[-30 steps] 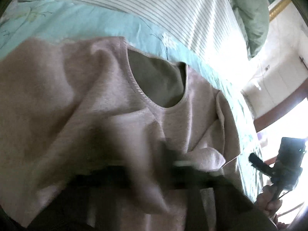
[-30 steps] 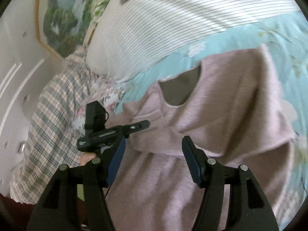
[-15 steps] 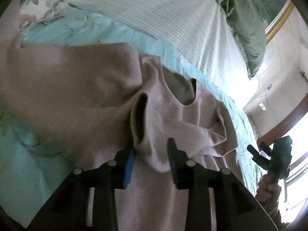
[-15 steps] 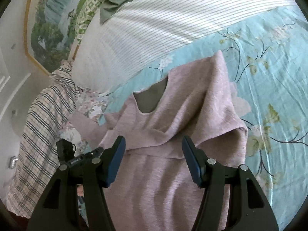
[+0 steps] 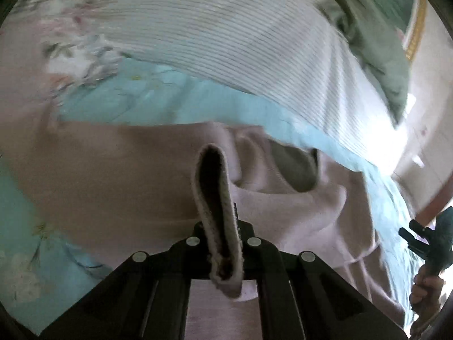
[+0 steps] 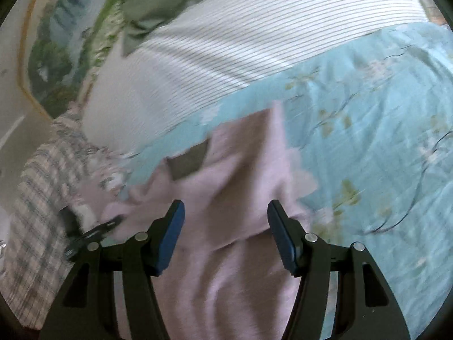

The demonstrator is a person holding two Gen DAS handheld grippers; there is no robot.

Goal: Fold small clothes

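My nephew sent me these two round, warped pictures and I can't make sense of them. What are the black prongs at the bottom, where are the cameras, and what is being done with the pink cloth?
No robot here: a person holds a two-fingered gripper in each hand, and each carries a wide-angle camera looking along its prongs. One picture comes from the left gripper, the other from the right gripper. A pink top lies on a light blue flowered bedsheet, with a striped pillow behind it. The left gripper is shut on the sleeve cuff of that top. The right gripper is open over the top, holding nothing.
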